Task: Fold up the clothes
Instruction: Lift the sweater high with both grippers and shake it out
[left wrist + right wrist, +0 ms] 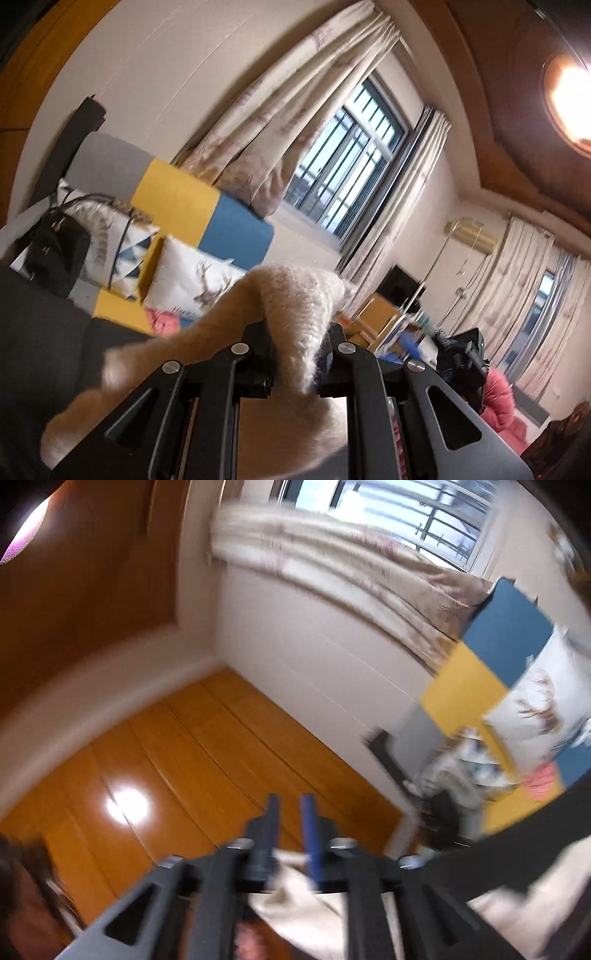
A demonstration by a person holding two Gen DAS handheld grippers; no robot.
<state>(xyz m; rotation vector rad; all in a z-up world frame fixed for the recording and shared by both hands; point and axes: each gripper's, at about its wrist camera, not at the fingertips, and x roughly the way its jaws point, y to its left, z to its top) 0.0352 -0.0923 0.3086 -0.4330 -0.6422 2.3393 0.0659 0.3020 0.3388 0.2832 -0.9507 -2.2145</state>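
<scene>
The left gripper [299,343] is squeezed on a fluffy cream sweater [295,291]. The soft knit bunches up in a hump between the two black fingers and hangs down both sides — one part droops to the lower left, over a dark grey cushion [44,332].

The right gripper [291,827] has its two blue fingers [309,834] close together with a thin gap between them. Pale cloth [306,904] lies at the bottom of the fingers and under them. This view is blurry, so I cannot tell if the fingers are pinching that cloth or not.

Just past the sweater in the left view there is a white pillow with a deer on it [192,280]. Next to it sits a pillow with triangles [122,240], and a black handbag [55,247] leans by that. A small pink thing [162,321] peeks out near the deer pillow. Behind them is a sofa back in grey, yellow and blue blocks [177,195].

Farther off are long pale curtains [295,110] and a window with bars [347,158]. A ceiling lamp [569,99] glows bright at the top right.

In the right view, shiny orange wood panels [177,760] fill the space past the fingers — beyond them is a white wall [314,653].
</scene>
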